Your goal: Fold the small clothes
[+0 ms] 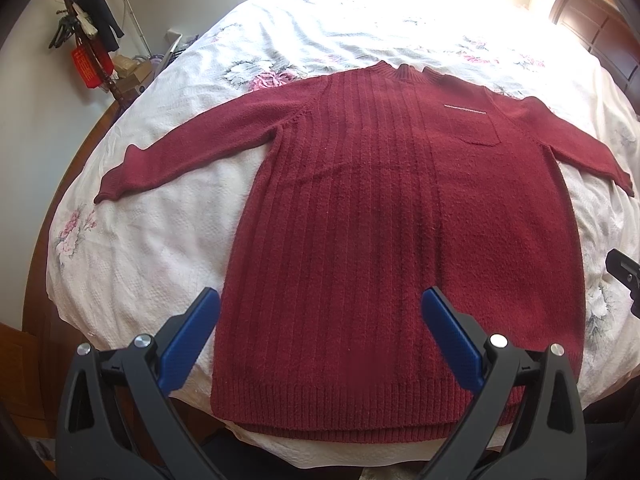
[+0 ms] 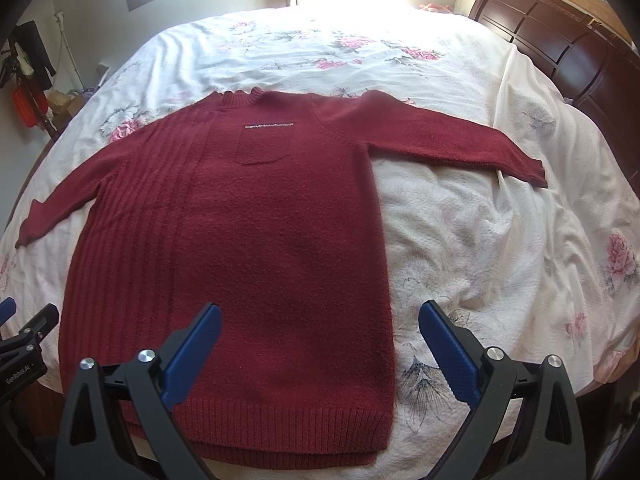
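Containers: only some cardboard boxes (image 1: 130,74) in the far left corner by a coat stand (image 1: 86,40); contents too small to make out. The chest pocket (image 2: 262,148) on the sweater lies flat, nothing showing in it. Left wrist view alone gives that corner clearly, with dark clothes and a red tag hanging on the stand; it catches only a sliver of the dark wooden headboard (image 2: 560,40), which the right wrist view shows broadly along the right side, plus a window frame at upper left. Each view catches the edge of my other tool (black, at the frame's side). The dark red sweater (image 1: 360,208) lies spread flat, front up, on the bed (image 1: 152,240), over a white floral quilt, collar away from me, hem at the near edge, both sleeves out sideways. Its left half is ribbed in vertical lines, the right half plain knit with a thin pale stitched line above the pocket. My left tongs (image 1: 320,308) are released, blue pads wide apart over the lower hem area, holding nothing. My right tongs (image 2: 320,322) are likewise spread, straddling the sweater's right edge and bare quilt.
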A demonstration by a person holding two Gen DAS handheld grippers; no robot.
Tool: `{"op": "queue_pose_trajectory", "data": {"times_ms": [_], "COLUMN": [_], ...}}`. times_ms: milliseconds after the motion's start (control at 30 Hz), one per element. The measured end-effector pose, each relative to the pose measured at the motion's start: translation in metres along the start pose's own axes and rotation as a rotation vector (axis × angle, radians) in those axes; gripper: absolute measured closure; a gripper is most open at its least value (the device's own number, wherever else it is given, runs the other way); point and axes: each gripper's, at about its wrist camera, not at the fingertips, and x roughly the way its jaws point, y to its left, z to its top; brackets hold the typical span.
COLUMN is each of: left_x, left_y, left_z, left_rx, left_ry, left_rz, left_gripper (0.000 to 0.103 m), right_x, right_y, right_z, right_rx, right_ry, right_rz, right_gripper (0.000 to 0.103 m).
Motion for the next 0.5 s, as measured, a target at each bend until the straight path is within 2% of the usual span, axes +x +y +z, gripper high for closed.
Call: {"op": "queue_pose_trajectory", "data": {"times_ms": [500], "left_x": [0.001], "left_y": [0.0007], "left_z": [-0.0003], "left_rx": [-0.002], "left_ry": [0.0], "left_rz": [0.001], "left_gripper": [0.003], "right_x": [0.0006], "right_y": [-0.0002], "right_z": [0.0005], "right_rx": [0.0], "right_ry": [0.002], "right_rz": [0.002], "right_gripper": [0.004]}}
